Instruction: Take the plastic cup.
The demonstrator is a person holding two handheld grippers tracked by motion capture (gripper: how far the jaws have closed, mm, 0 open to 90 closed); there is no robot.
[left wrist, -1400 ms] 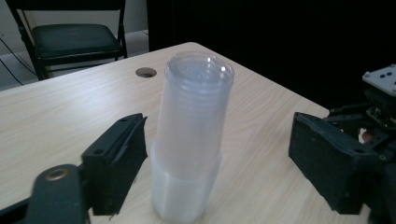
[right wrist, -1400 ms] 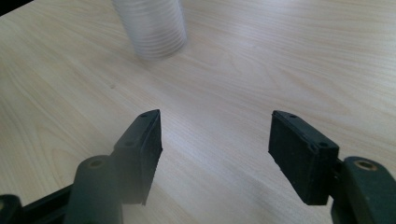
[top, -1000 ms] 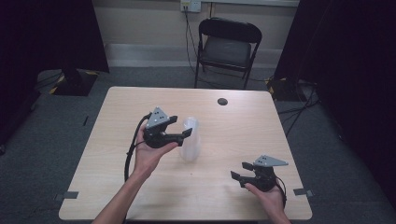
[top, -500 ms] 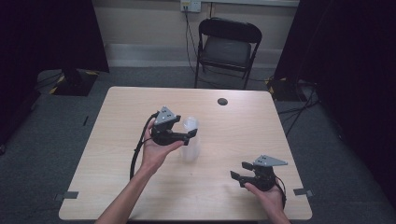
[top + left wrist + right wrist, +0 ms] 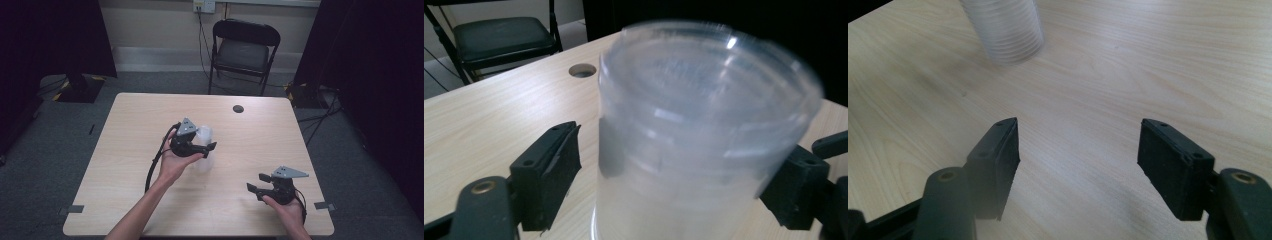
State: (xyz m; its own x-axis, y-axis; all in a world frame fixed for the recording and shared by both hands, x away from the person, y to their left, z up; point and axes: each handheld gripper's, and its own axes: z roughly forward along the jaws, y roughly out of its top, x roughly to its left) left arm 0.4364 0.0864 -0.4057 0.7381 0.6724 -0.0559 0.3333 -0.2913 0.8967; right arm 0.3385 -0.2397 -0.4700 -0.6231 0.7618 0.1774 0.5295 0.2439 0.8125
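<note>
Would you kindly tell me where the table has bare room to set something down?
The far left of the table, beyond the left tool, is bare, as is the near left corner. It is crowded mid-table around the clear cup stack; the right tool occupies the near right.

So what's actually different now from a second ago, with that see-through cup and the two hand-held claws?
The left gripper has come down and drawn nearer the person's side of the table, the stack of clear cups going down with it. Its jaws have just been opening, then closing a little; the stack stands between them, with a gap at one pad. The right gripper stayed put, open.
</note>
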